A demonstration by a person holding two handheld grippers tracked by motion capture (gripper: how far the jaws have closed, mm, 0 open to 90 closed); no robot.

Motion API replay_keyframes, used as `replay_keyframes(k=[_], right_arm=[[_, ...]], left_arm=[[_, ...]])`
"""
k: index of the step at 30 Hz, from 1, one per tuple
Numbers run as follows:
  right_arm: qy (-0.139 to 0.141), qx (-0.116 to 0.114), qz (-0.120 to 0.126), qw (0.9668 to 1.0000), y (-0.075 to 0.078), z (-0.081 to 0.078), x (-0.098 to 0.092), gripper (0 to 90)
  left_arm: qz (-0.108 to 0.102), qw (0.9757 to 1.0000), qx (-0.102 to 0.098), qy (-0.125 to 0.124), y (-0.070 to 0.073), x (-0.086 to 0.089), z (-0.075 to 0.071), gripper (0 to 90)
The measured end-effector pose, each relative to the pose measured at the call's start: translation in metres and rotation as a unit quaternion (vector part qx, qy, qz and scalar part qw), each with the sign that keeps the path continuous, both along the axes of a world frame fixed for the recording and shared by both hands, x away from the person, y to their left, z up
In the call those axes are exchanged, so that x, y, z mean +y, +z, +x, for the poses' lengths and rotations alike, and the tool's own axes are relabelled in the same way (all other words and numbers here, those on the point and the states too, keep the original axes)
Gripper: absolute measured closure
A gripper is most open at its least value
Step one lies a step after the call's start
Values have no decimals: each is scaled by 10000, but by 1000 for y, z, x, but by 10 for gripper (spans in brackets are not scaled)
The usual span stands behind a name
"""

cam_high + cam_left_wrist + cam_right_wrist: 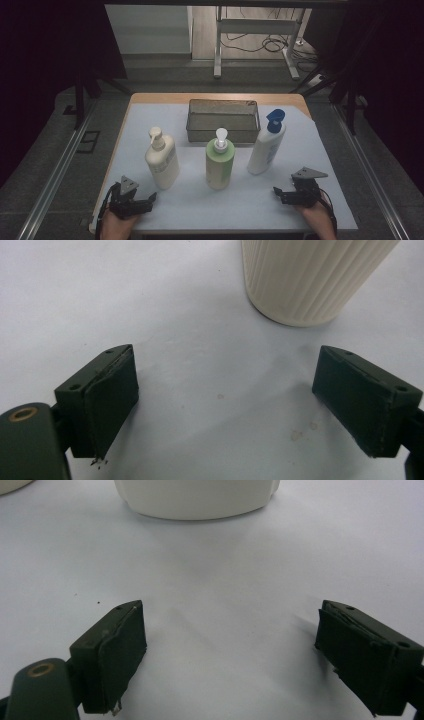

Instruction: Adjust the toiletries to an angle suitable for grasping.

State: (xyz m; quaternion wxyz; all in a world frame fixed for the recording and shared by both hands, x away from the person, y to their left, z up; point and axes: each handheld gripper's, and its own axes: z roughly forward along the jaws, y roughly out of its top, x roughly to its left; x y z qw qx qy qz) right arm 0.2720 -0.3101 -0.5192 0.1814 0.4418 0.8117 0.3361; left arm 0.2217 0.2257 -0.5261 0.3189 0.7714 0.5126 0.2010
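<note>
left gripper [150, 199] open | cream bottle [162, 161] near | basket [223, 120] behind

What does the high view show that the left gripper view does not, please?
High view alone: the grey mesh metal basket, the green pump bottle, the white bottle with a blue pump, the right gripper and the person's hands. Left gripper view alone: the ribbed base of the cream pump bottle close up, and the left gripper with open jaws and nothing between them. Both: that cream bottle and the white table cover.
</note>
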Motion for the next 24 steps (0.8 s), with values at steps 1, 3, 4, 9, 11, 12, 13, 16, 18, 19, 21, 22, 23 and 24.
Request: replay_keyframes(k=[1, 3, 4, 9, 11, 12, 13, 16, 18, 19, 21, 22, 23, 24], right_arm=[[0, 0, 0, 10000, 0, 0, 0, 125], [-1, 1, -1, 10000, 0, 0, 0, 124], [0, 0, -1, 10000, 0, 0, 0, 124], [1, 7, -6, 10000, 0, 0, 0, 123], [1, 10, -3, 10000, 0, 0, 0, 123], [3, 15, -3, 10000, 0, 0, 0, 123], [3, 15, -3, 10000, 0, 0, 0, 123], [3, 22, -2, 10000, 0, 1, 0, 123], [9, 23, -6, 10000, 0, 1, 0, 122], [11, 29, -7, 10000, 0, 1, 0, 122], [20, 28, -10, 10000, 0, 1, 0, 121], [28, 35, -9, 10000, 0, 1, 0, 121], [28, 35, -9, 10000, 0, 1, 0, 121], [52, 30, -8, 10000, 1, 1, 0, 121]], left_arm=[[0, 10000, 0, 0, 0, 0, 0, 107], [-1, 10000, 1, -8, 0, 0, 0, 107], [-7, 10000, -4, -5, 0, 0, 0, 107], [-17, 10000, 1, -2, 0, 0, 0, 107], [-17, 10000, 3, 0, 0, 0, 0, 107], [-17, 10000, 5, -1, 0, 0, 0, 106], [-19, 10000, 5, -1, 0, 0, 0, 106], [-20, 10000, 5, -1, 0, 0, 0, 107], [-21, 10000, 6, -1, 0, 0, 0, 107], [-20, 10000, 6, 0, 0, 0, 0, 107], [-21, 10000, 6, 0, 0, 0, 0, 107], [-20, 10000, 5, 0, 0, 0, 0, 107], [-20, 10000, 5, 0, 0, 0, 0, 107], [-21, 10000, 5, 0, 0, 0, 0, 107]])
